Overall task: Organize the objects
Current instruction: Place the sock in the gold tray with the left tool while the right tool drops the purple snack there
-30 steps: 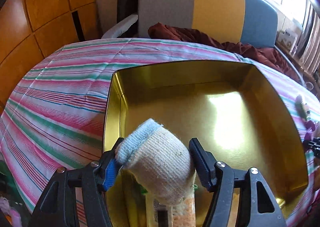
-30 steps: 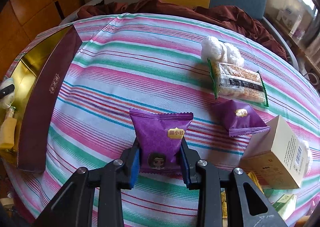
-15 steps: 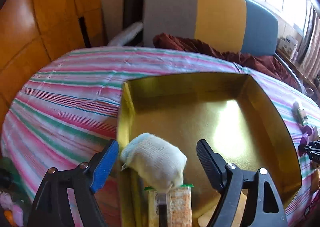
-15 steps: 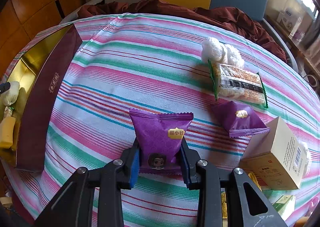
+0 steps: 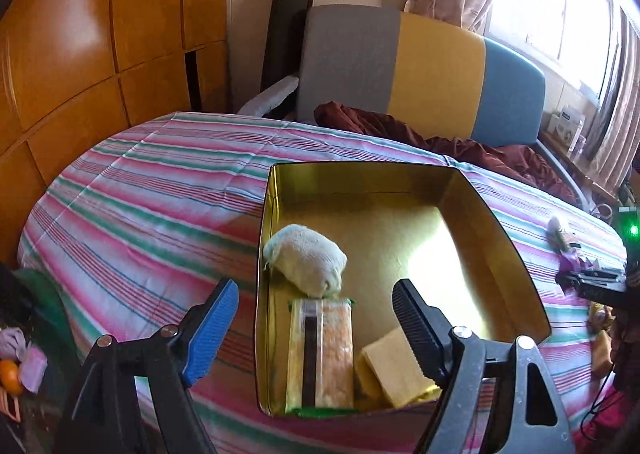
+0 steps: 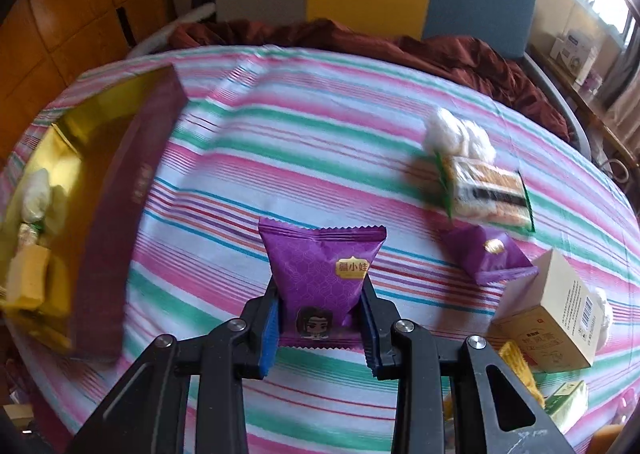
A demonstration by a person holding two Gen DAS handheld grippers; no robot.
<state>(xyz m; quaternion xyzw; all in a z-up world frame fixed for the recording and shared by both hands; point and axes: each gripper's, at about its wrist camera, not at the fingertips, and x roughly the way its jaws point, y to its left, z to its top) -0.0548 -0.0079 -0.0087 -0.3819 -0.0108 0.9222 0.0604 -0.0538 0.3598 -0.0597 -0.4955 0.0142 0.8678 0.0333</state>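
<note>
A gold-lined box (image 5: 472, 198) with maroon outer walls (image 6: 132, 190) stands on the striped tablecloth. Inside it lie a white rolled sock (image 5: 306, 263), a clear cracker pack (image 5: 320, 350) and a yellow block (image 5: 394, 372). My left gripper (image 5: 316, 318) is open and empty, raised above the box's near end. My right gripper (image 6: 320, 318) is shut on a purple snack packet (image 6: 320, 270), held above the cloth to the right of the box.
On the cloth right of the box lie a second purple packet (image 6: 486, 252), a cracker pack (image 6: 486, 190), a white fluffy bundle (image 6: 458, 136) and a cream carton (image 6: 548, 318). A sofa with a maroon blanket (image 5: 440, 138) stands behind the table.
My left gripper let go of the white sock, opened wide and pulled back and up; the sock now lies in the box. My right gripper has lifted slightly with the purple packet.
</note>
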